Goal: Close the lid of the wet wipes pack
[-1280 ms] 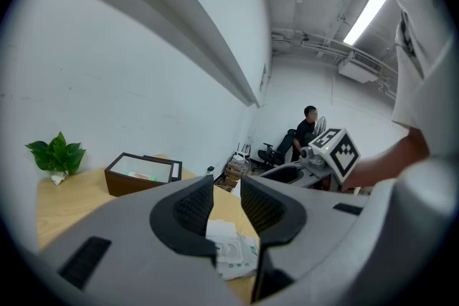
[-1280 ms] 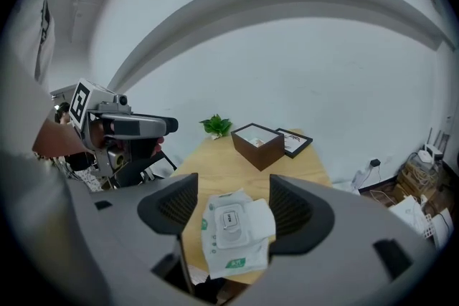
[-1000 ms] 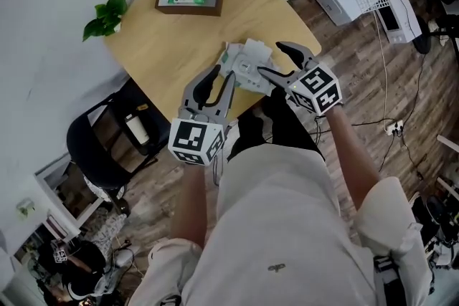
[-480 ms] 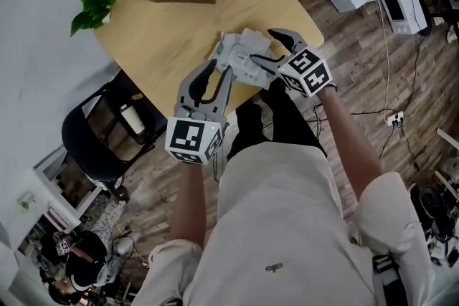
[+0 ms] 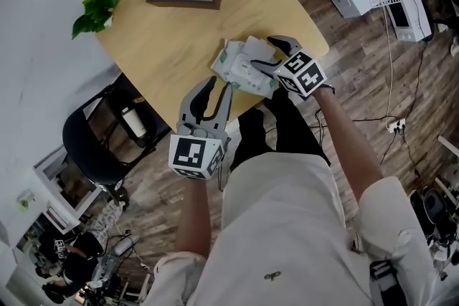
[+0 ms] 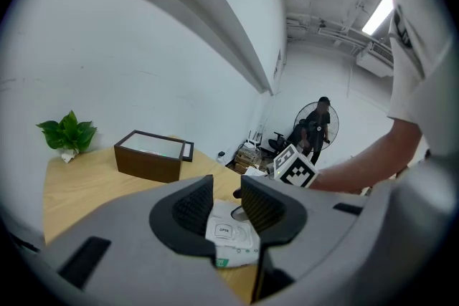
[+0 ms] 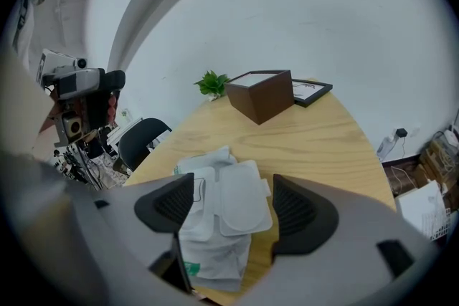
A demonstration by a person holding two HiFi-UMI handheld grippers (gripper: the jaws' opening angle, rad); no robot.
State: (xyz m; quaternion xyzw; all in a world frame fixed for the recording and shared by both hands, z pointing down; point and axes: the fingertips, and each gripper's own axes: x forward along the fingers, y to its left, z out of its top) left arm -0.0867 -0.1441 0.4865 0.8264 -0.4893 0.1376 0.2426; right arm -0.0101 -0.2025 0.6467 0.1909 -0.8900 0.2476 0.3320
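One wipes pack (image 7: 214,249) (lid open) just before right gripper (image 7: 233,206), jaws apart.

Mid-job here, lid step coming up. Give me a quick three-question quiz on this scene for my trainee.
1. True or false: the lid of the wet wipes pack is already shut.
2. Whose jaws stand wider apart? A. left gripper B. right gripper C. neither, both are shut
3. Fill in: at the far edge of the table, by the wall, sits a small green ____.
Key: 1 false, the lid lies flipped open; 2 B; 3 plant.
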